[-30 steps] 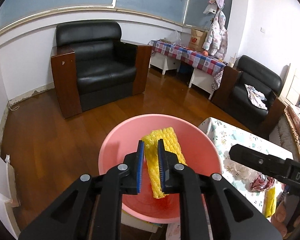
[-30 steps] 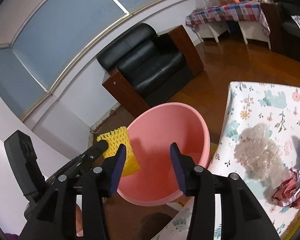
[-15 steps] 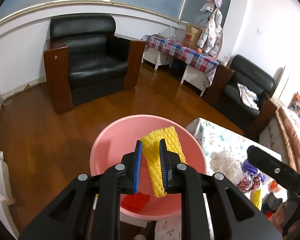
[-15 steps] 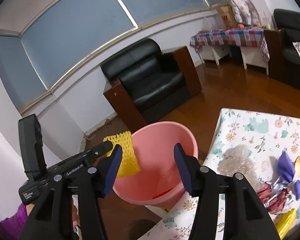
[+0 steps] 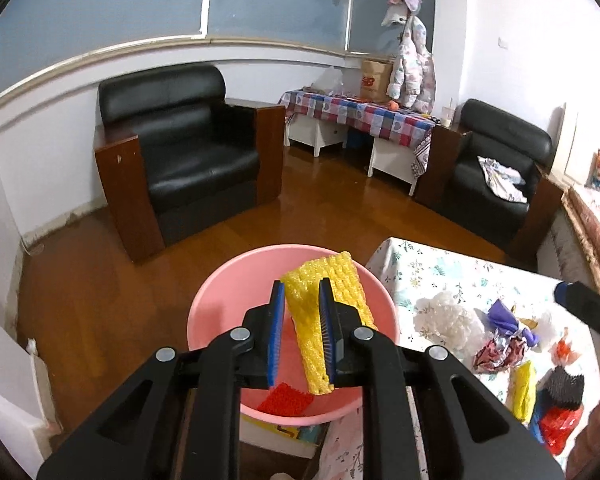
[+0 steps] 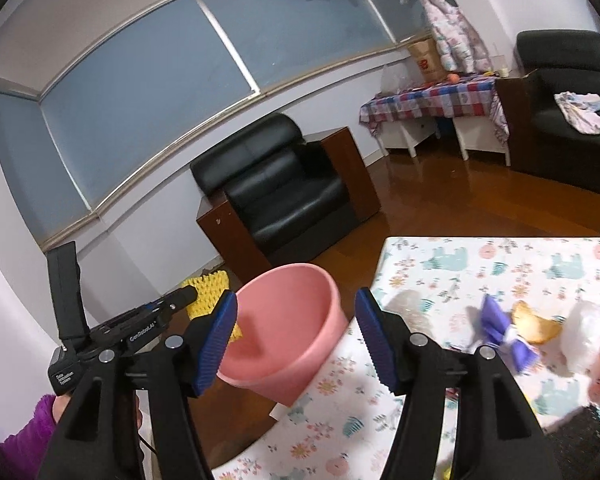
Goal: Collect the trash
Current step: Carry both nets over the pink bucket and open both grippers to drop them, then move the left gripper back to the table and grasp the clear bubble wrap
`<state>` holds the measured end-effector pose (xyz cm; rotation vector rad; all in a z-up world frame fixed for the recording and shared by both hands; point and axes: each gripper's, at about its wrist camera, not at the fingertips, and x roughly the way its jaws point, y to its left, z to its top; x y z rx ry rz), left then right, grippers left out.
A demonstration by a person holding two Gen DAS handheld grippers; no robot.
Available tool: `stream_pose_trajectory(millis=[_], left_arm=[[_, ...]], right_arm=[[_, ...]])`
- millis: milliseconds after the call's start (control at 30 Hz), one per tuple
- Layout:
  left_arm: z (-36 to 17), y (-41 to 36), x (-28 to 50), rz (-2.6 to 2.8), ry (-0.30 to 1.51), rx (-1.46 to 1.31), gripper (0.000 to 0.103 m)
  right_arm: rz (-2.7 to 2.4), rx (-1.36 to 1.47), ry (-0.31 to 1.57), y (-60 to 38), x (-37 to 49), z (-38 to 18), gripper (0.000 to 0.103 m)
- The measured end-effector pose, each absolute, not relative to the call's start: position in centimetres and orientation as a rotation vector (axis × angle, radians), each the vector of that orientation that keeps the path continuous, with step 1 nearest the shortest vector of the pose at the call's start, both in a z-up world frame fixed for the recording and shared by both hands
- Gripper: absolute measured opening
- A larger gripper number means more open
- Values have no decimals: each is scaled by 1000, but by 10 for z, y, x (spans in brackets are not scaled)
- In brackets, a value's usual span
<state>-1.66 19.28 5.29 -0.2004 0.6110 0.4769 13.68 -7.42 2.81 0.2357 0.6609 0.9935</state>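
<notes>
The left gripper (image 5: 302, 336) pinches the yellow foam net (image 5: 327, 312) above the pink basin (image 5: 216, 300) — released off-centre it could catch the rim and drop to the floor — while the right gripper (image 6: 296, 338), its jaws opening on nothing, heads for the surface (image 6: 440, 264).

In the right wrist view, the scraps on the desk (image 6: 440, 264) are motion-blurred: a purple wrapper (image 6: 500, 330), an orange piece (image 6: 534, 322) and a white plastic lump (image 6: 584, 336) cannot be identified closely. The yellow foam net (image 6: 208, 286) is partly hidden behind the left gripper (image 6: 180, 300). In the left wrist view, the pink bucket (image 5: 228, 292) has its near rim hidden behind the fingers (image 5: 277, 332), and the picture's edge cuts off the red packet (image 5: 560, 424).
</notes>
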Motion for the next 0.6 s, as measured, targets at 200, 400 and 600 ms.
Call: stream_pose_trajectory(millis=[200,400,600], left_arm=[[44,188,0,451,659,-158,17],[38,197,-2,447,616,-218,43],[33,202,-6,436,624,-253,43]], right_arm=[[951,233,629,-103,126,31,61],[918,224,627,-109,120,31,61],[882,212,621,-113,116,28,61]])
